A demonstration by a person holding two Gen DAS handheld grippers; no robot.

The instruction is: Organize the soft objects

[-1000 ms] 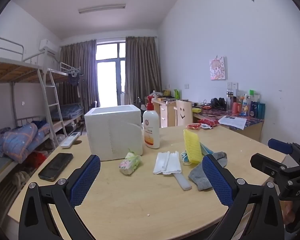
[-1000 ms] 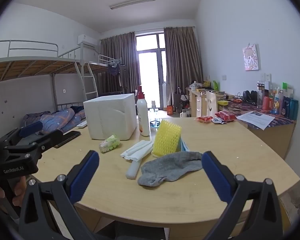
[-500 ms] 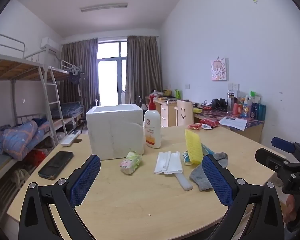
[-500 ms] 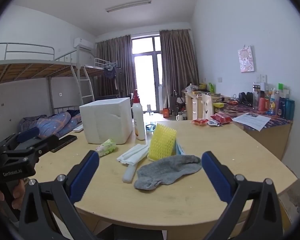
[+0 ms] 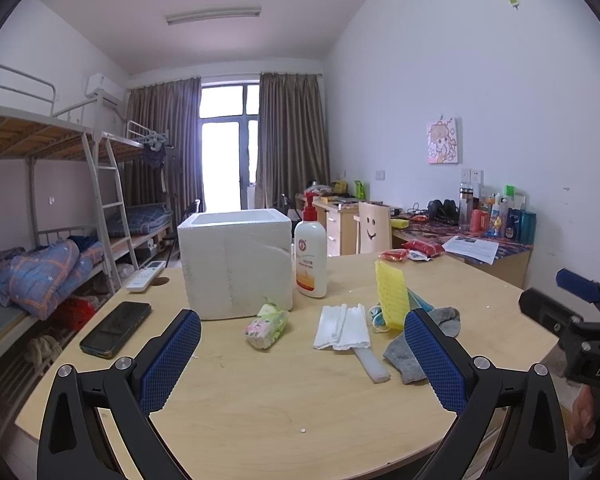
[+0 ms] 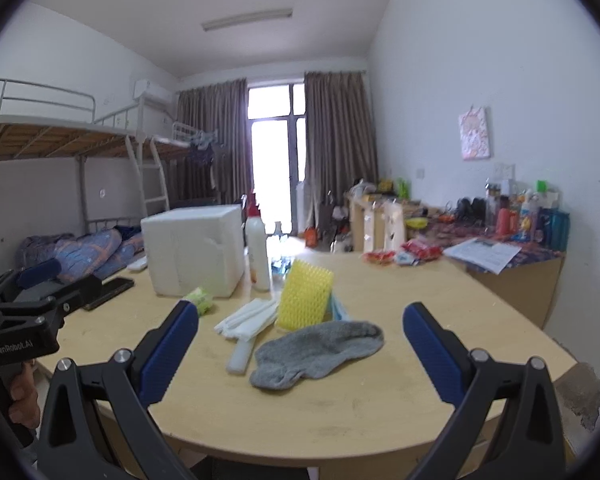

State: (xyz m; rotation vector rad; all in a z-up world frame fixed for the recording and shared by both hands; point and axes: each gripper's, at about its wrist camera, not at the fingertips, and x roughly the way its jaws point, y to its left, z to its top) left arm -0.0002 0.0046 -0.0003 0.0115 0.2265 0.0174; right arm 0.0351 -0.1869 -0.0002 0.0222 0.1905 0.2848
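Clearly nothing gripped yet. Grey sock [image 6: 320,352] lies flat at lower centre of right wrist view, just ahead of right tool [image 6: 300,344], jaws wide apart. Left tool [image 5: 300,354] equally spread, empty, facing tissue pack [image 5: 267,326]. Yellow sponge [image 6: 306,300] props upright behind sock; foam box [image 6: 194,250] upper left, likely bin. Advice: descend straight, pinch sock mid-body, avoid nudging sponge, lift clear off desk [image 6: 440,304].

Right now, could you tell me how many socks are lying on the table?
1. A grey sock lies flat near the table's front edge, in front of the yellow sponge. Another could be hidden behind the sponge.
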